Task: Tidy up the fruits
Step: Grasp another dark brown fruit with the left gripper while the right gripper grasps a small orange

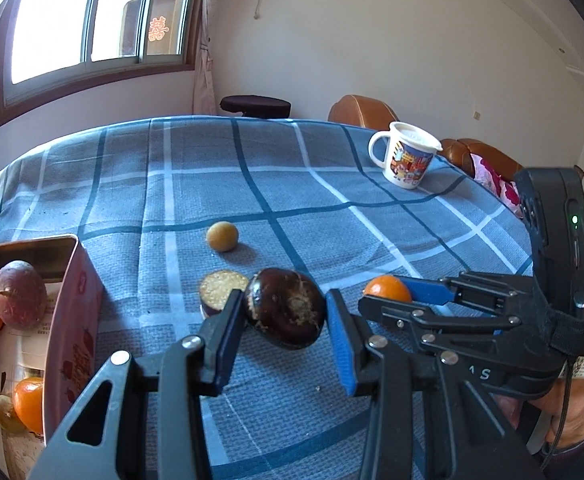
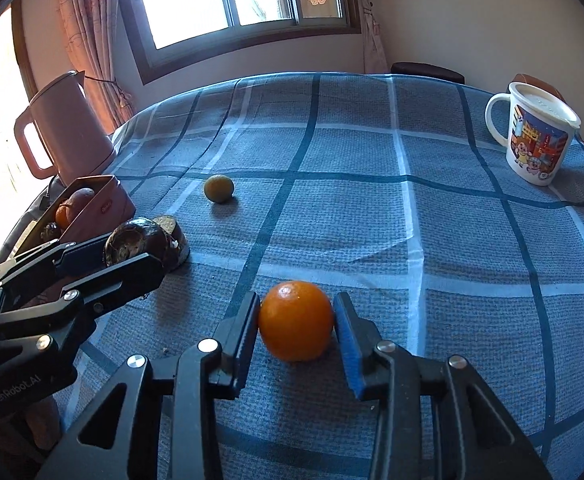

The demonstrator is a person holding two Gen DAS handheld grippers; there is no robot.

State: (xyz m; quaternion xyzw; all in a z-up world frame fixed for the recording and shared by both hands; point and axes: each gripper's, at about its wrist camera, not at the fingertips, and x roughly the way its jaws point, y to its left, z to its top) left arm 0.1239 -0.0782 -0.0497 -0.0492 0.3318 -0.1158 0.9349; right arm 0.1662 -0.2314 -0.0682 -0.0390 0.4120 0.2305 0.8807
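Note:
A dark brown passion fruit lies on the blue checked tablecloth between the pads of my left gripper; the left pad touches it, the right pad stands slightly off. It also shows in the right wrist view. A cut half fruit lies just behind it. My right gripper has both pads against an orange resting on the cloth; the orange shows in the left wrist view too. A small yellow-green fruit sits farther back, alone.
A pink tin box at the left holds oranges and passion fruits. A pink kettle stands behind it. A white cartoon mug stands at the far right. Brown chairs line the table's far edge.

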